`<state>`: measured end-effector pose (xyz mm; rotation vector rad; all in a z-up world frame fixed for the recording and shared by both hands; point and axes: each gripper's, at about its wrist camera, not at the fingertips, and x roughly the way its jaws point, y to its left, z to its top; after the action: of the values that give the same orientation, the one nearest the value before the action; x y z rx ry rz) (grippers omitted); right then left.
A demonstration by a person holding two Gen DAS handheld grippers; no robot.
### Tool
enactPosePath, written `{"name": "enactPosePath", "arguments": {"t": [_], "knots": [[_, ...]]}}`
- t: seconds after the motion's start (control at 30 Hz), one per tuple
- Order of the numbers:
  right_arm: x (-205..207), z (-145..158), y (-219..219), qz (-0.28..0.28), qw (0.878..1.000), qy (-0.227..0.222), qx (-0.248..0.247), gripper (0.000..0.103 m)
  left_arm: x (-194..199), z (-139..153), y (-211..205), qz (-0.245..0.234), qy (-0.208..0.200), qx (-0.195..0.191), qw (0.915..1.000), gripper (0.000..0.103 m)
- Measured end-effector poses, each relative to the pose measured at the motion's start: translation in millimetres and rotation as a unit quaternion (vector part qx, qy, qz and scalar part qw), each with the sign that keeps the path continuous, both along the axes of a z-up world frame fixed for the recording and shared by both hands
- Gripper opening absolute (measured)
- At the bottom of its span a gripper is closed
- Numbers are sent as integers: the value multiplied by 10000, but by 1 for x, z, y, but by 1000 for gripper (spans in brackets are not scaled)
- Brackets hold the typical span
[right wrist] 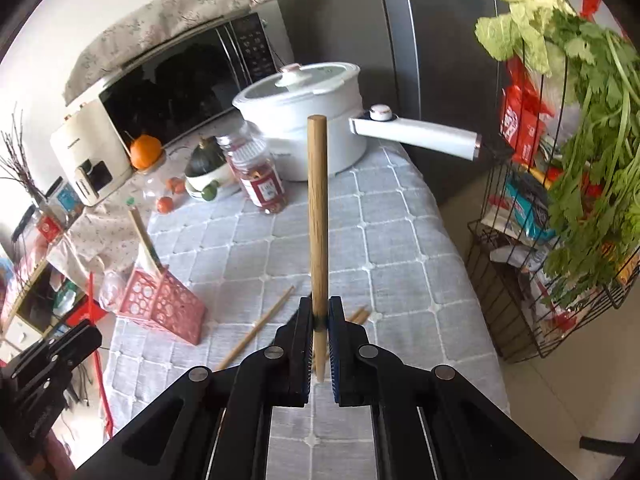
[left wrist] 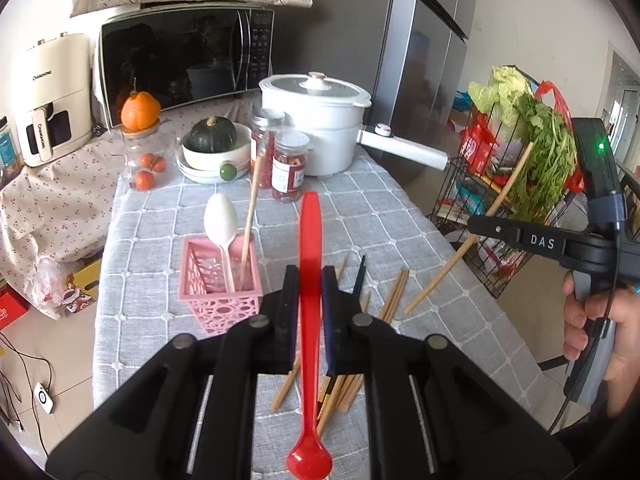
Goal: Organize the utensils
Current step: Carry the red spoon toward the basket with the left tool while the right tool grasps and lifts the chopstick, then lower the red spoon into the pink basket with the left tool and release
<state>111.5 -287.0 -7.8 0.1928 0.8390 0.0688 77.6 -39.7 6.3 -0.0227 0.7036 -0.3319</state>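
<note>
the left gripper [left wrist: 310, 280] pinches a long red plastic spoon [left wrist: 310, 320] above the grey quilted tablecloth [left wrist: 360, 208]. the right gripper [right wrist: 320, 320] clamps one wooden chopstick [right wrist: 318, 220], right of the pink lattice basket [left wrist: 218, 280].

Home kitchen, microwave [left wrist: 186, 56], fridge [left wrist: 424, 68], cooking pot [left wrist: 316, 120]
</note>
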Motion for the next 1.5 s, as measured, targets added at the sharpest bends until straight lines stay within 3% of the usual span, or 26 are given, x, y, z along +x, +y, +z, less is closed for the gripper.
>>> {"name": "enactPosePath", "arguments": {"t": [0.2,0.43,0.63,0.83,1.07,1.33,1.5], "knots": [[-9,28,20,270,9976,-598,209,7,2,17,20,383,-565,-194,9975,12],[-16,50,38,460,9909,-1154,516,7,13,27,44,994,-1225,-510,9862,12],[-11,52,54,578,9887,-1214,667,7,32,24,55,1487,-1653,-602,9731,12],[-7,56,67,709,9859,-1270,828,7,55,12,47,1637,-1889,-357,9676,12],[3,54,81,831,9829,-1252,1067,7,77,-3,47,1863,-1918,-394,9628,12],[11,53,97,963,9813,-1250,1105,7,89,-22,49,1811,-1674,-209,9689,12],[13,52,98,946,9813,-1237,1131,7,83,-21,50,1684,-1372,-96,9761,26]]}}
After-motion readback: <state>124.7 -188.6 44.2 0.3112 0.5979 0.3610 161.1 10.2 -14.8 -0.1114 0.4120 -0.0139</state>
